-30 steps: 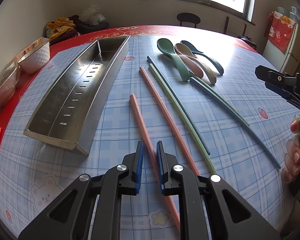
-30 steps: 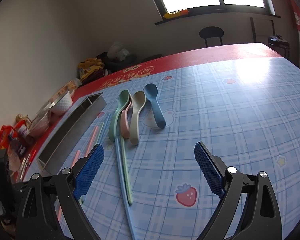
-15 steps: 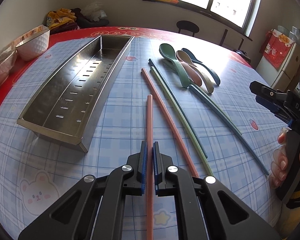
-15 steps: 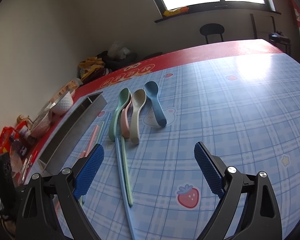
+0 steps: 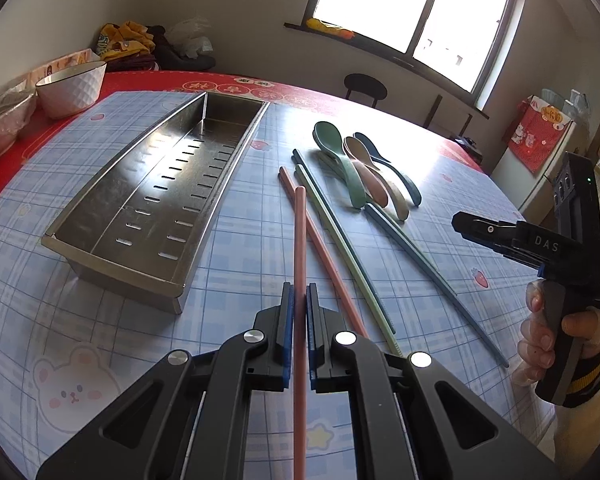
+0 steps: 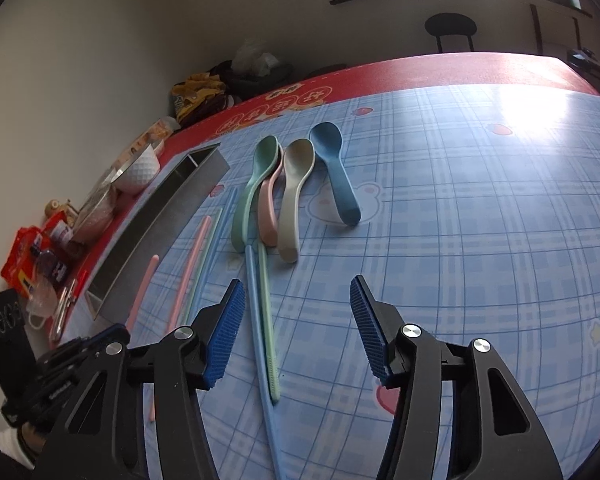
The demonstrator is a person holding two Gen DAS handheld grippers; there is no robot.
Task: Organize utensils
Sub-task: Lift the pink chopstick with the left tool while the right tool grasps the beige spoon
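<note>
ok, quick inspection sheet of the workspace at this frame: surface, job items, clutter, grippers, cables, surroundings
Surface: table under a blue plaid cloth with a red border.
Job's things: steel tray holds nothing; pink chopstick gripped; second pink chopstick, green and blue chopsticks and four spoons lie on the cloth.
Clutter: white bowl, snack packets at the table edge.
Grippers: left hand-held gripper shut on the pink chopstick; right hand-held gripper open, holding nothing.
Cables: nothing seen.
Surroundings: window, stool.
</note>
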